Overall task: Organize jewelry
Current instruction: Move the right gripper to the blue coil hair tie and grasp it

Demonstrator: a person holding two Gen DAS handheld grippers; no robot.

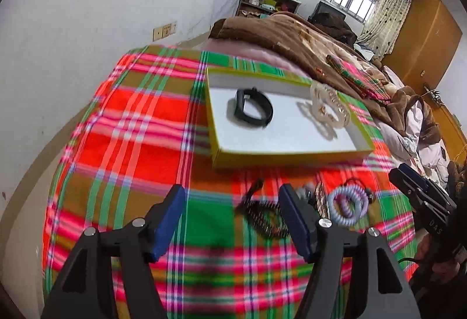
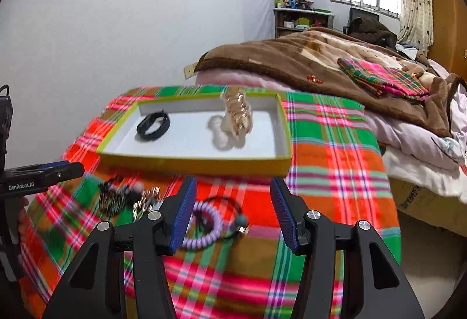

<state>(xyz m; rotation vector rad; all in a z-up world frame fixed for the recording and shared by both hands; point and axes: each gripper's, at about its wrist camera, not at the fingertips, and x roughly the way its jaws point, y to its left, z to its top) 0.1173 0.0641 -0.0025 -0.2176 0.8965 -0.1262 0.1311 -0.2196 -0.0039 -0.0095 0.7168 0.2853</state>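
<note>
**A:** Walk me across it, left to right. What are you holding?

**B:** Nothing. My left gripper [image 1: 232, 211] is spread wide and empty, low in its own view over the plaid bedsheet [image 1: 140, 120]. I judge it's poised there because the dark beaded bracelet [image 1: 262, 219] lies just beside its right finger.

**A:** And the box?

**B:** The yellow-rimmed box lid [image 1: 292, 157] sits mid-frame, flat on the sheet, serving as the tray. The black wristband [image 1: 253, 108] lies in its left half, and a pale gold-toned chain piece [image 2: 238, 114] in its right half, blurred, so I can't tell whether it has settled.

**A:** What's unsorted?

**B:** A loose cluster in front of the box: the beads, some small metallic bits [image 2: 146, 202], then the lilac spiral hair tie [image 2: 204, 228] with a black cord bracelet [image 2: 233, 216] overlapping it.

**A:** Right side?

**B:** My right gripper [image 2: 232, 213] is also released and empty, fingers straddling that hair tie, likely the next pick.
</note>
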